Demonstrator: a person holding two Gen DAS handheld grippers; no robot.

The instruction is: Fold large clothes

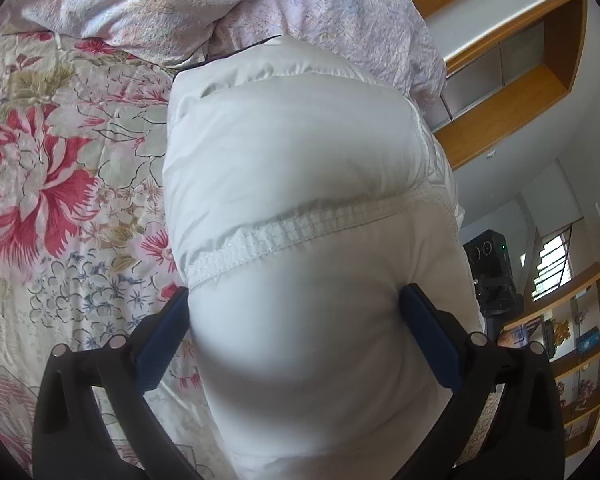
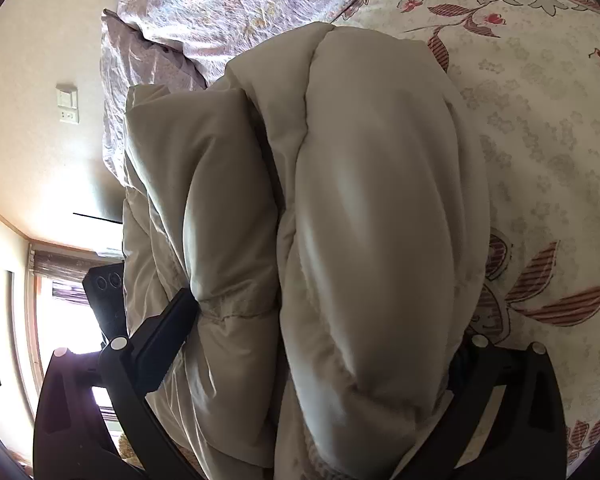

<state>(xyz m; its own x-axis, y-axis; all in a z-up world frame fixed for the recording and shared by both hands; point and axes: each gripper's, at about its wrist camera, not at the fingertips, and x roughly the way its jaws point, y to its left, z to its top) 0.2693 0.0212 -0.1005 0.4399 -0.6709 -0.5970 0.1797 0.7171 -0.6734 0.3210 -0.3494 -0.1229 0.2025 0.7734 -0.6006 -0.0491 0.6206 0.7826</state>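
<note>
A white puffy down jacket lies folded in a thick bundle on the floral bedspread. My left gripper is shut on the jacket's thick padded end, its blue pads pressing in on both sides. In the right wrist view the same jacket looks beige-grey and bunched in thick folds. My right gripper is shut on this bundle; its left finger shows, and the right finger is mostly hidden behind the fabric.
A crumpled lilac quilt lies at the head of the bed, also in the right wrist view. Wooden shelves and a black device on a stand stand beyond the bed edge. A wall with a switch is at the left.
</note>
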